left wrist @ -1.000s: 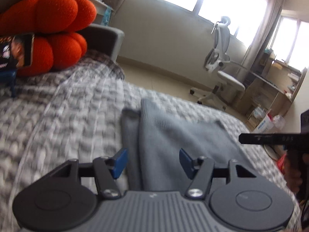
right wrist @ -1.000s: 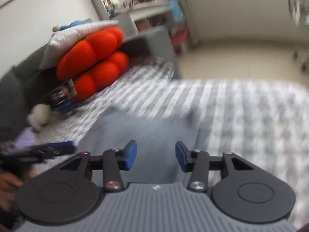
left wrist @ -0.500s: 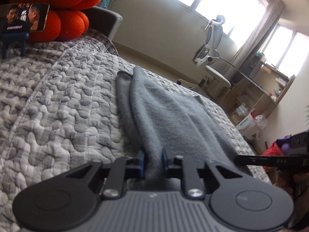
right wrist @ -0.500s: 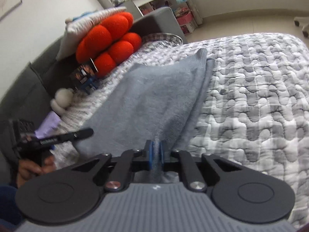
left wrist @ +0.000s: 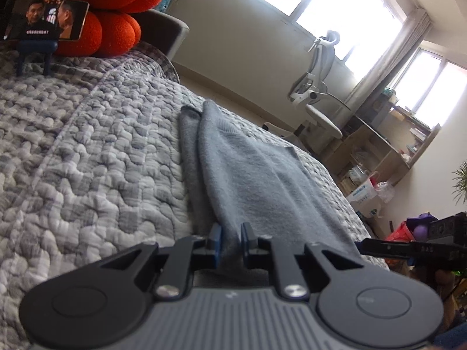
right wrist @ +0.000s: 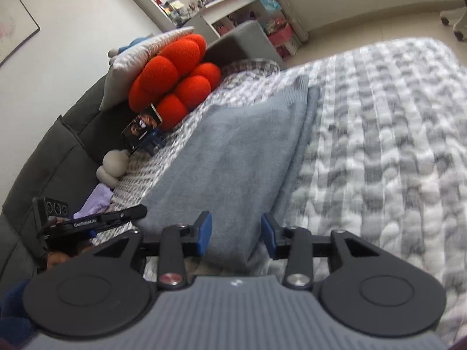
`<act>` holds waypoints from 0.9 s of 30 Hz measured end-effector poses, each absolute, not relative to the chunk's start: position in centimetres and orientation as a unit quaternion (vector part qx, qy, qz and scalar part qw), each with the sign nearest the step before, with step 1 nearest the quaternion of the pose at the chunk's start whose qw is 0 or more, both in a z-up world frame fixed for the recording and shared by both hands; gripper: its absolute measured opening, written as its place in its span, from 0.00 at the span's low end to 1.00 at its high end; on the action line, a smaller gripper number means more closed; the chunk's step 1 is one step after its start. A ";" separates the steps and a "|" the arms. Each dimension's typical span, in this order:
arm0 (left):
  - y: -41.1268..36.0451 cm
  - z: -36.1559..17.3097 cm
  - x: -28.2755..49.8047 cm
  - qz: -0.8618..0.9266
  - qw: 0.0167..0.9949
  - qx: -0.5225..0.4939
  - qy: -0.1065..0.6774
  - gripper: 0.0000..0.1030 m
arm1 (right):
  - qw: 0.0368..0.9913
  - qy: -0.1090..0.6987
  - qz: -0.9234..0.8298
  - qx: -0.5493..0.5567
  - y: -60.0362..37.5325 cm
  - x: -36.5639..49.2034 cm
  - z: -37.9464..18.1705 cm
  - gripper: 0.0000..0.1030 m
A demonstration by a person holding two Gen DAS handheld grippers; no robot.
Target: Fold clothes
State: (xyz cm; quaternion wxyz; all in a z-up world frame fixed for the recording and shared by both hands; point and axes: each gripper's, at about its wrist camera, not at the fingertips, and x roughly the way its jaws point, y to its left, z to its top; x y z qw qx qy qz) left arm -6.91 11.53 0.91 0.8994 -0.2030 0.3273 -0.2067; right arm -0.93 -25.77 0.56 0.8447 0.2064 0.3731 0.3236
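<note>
The grey garment point(left wrist: 256, 180) lies part-folded lengthwise on the bed point(left wrist: 87, 157) at frame centre; left tool point(left wrist: 230, 240) clamps its near edge, right tool point(right wrist: 235, 234) is opening around it; further folds remain.

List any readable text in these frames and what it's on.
"GenRobot.AI": on the side of the left gripper, seen in the right wrist view.
"DAS": partial marking on the right gripper, left wrist view.
Subtitle on the phone screen: too small to read.
Box by the desk: print blurred.
</note>
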 end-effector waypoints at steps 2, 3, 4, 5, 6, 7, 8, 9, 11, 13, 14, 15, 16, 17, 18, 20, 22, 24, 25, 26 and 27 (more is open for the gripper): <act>11.2 0.3 -6.7 -0.205 0.899 -0.191 0.336 0.12 | 0.844 0.387 0.321 0.186 -24.9 -1.0 0.1 0.37; 11.1 0.1 -6.6 -0.204 0.899 -0.189 0.338 0.12 | 0.844 0.393 0.319 0.177 -24.6 -1.0 -0.1 0.29; 11.1 0.2 -6.7 -0.204 0.899 -0.190 0.338 0.11 | 0.845 0.393 0.319 0.175 -24.5 -0.9 0.0 0.15; 11.1 0.3 -6.7 -0.203 0.899 -0.190 0.338 0.08 | 0.845 0.393 0.318 0.172 -24.5 -0.8 0.2 0.14; 11.1 0.6 -6.9 -0.203 0.899 -0.187 0.339 0.07 | 0.846 0.392 0.319 0.171 -24.5 -0.8 0.3 0.13; 11.3 0.8 -7.1 -0.204 0.898 -0.188 0.341 0.07 | 0.846 0.387 0.322 0.173 -24.8 -0.9 0.8 0.12; 11.4 1.1 -7.2 -0.205 0.897 -0.188 0.343 0.06 | 0.847 0.382 0.326 0.176 -25.1 -1.0 1.3 0.11; 11.4 1.1 -7.4 -0.206 0.898 -0.184 0.343 0.06 | 0.847 0.376 0.330 0.178 -25.4 -1.1 1.8 0.10; 11.3 1.2 -7.8 -0.209 0.898 -0.175 0.345 0.06 | 0.848 0.368 0.335 0.181 -25.9 -1.3 2.6 0.09; 11.2 0.9 -7.8 -0.207 0.899 -0.170 0.346 0.06 | 0.848 0.387 0.324 0.163 -25.5 -1.1 1.9 0.08; 11.1 0.6 -7.7 -0.205 0.899 -0.169 0.347 0.06 | 0.845 0.401 0.316 0.158 -25.3 -1.0 1.0 0.09; 11.0 0.4 -7.6 -0.203 0.900 -0.168 0.347 0.07 | 0.842 0.414 0.311 0.154 -25.1 -0.8 0.3 0.09; 11.0 0.5 -7.6 -0.201 0.901 -0.166 0.346 0.07 | 0.841 0.418 0.308 0.151 -24.9 -0.8 -0.2 0.08; 10.8 0.6 -7.5 -0.200 0.903 -0.159 0.345 0.07 | 0.842 0.415 0.309 0.153 -24.9 -0.9 -0.3 0.09; 10.7 0.7 -7.5 -0.200 0.905 -0.151 0.343 0.08 | 0.843 0.411 0.309 0.157 -25.1 -1.0 -0.2 0.09; 10.6 0.9 -7.6 -0.202 0.906 -0.141 0.344 0.08 | 0.844 0.403 0.311 0.166 -25.4 -1.3 0.3 0.09; 10.8 1.0 -7.8 -0.204 0.905 -0.144 0.345 0.08 | 0.847 0.394 0.312 0.173 -26.0 -1.7 1.0 0.09; 11.1 0.9 -7.7 -0.205 0.903 -0.152 0.345 0.08 | 0.849 0.387 0.311 0.178 -26.5 -2.0 1.5 0.08; 11.2 0.8 -7.7 -0.205 0.903 -0.156 0.345 0.08 | 0.849 0.400 0.301 0.170 -26.3 -1.8 1.0 0.08; 11.2 0.7 -7.6 -0.204 0.902 -0.160 0.345 0.09 | 0.848 0.413 0.290 0.162 -26.2 -1.6 0.5 0.08; 11.2 0.7 -7.5 -0.202 0.902 -0.164 0.345 0.09 | 0.847 0.425 0.281 0.153 -26.0 -1.5 0.0 0.08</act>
